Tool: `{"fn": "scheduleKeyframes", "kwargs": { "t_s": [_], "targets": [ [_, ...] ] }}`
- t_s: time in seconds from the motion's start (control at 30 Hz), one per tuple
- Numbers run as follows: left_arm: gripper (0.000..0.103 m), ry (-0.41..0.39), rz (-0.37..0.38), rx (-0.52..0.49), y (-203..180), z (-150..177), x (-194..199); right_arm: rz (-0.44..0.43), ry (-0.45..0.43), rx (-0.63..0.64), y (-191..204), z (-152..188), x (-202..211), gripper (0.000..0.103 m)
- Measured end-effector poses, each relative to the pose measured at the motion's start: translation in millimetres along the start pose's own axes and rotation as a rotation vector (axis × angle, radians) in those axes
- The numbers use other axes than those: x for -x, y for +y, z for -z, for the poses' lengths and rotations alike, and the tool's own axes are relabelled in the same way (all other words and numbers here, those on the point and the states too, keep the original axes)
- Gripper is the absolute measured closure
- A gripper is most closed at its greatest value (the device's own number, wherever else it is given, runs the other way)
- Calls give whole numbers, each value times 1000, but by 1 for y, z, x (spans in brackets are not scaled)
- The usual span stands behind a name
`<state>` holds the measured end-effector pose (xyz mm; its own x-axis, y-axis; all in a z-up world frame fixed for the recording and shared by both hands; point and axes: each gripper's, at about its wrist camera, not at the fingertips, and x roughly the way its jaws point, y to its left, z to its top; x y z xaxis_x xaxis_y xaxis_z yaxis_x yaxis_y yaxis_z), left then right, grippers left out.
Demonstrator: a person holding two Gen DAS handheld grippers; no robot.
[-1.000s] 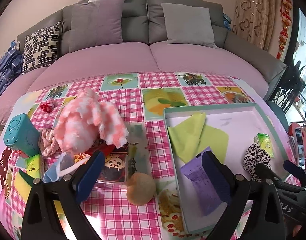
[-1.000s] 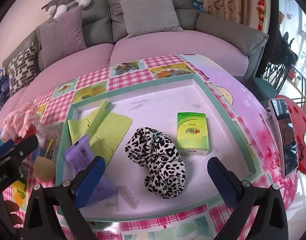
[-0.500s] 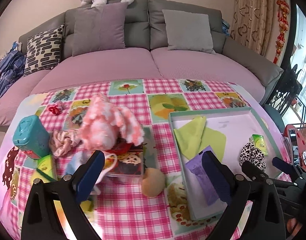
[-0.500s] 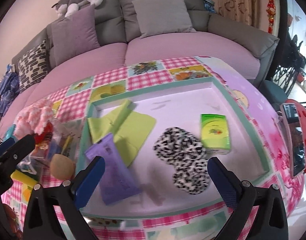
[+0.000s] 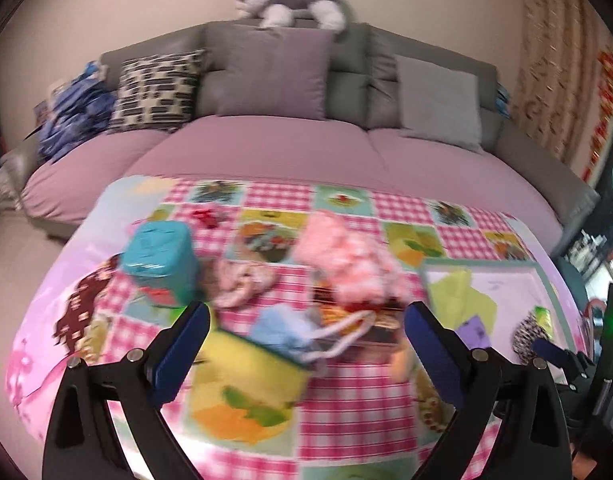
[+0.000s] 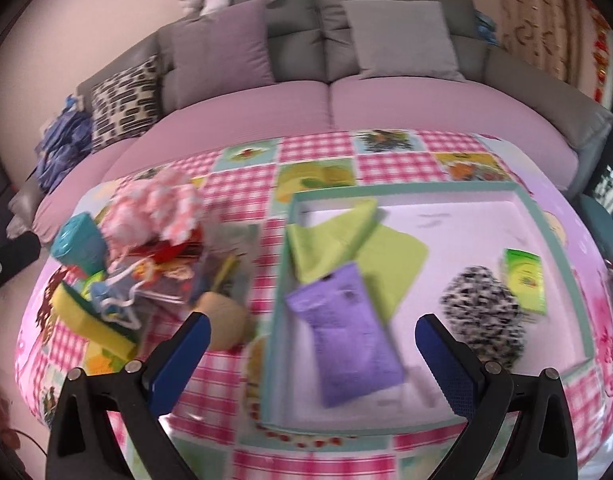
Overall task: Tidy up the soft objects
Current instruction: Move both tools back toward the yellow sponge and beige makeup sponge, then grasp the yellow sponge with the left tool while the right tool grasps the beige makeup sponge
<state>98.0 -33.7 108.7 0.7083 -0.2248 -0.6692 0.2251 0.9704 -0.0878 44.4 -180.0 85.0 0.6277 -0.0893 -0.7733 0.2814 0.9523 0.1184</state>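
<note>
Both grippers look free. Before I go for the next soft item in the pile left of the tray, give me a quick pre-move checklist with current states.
1. Left gripper open, nothing held: ok.
2. Right gripper open, nothing held: ok.
3. Tray has bare floor for another item: ok.
4. Yellow sponge lies in front of the left gripper: ok.
5. Sponge free of the white cord beside it: cannot tell, view blurred.
6. Pink fluffy item sits on the clear box, may topple if nudged: not ok.
</note>
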Motion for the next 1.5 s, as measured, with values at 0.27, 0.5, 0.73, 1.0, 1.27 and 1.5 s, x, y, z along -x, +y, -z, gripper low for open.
{"fn": "scheduleKeyframes", "kwargs": {
  "t_s": [0.27,0.5,0.73,1.0,1.27,1.5],
  "targets": [
    [5,37,-99,120,69,14,5,-63,34,82,42,8,-7,0],
    [5,86,-84,183,95,30,-3,-111,82,119,64,18,-22,0],
    [5,158,6,154,85,43,-20,-142,99,142,71,22,-39,10],
    [5,222,51,85,68,56,-49,-129,131,155,72,21,-61,35],
    [5,246,67,62,63,63,-77,-114,155,154,72,22,-74,45],
    [36,254,99,19,51,66,-85,-115,157,146,69,21,-76,61]
  ]
}}
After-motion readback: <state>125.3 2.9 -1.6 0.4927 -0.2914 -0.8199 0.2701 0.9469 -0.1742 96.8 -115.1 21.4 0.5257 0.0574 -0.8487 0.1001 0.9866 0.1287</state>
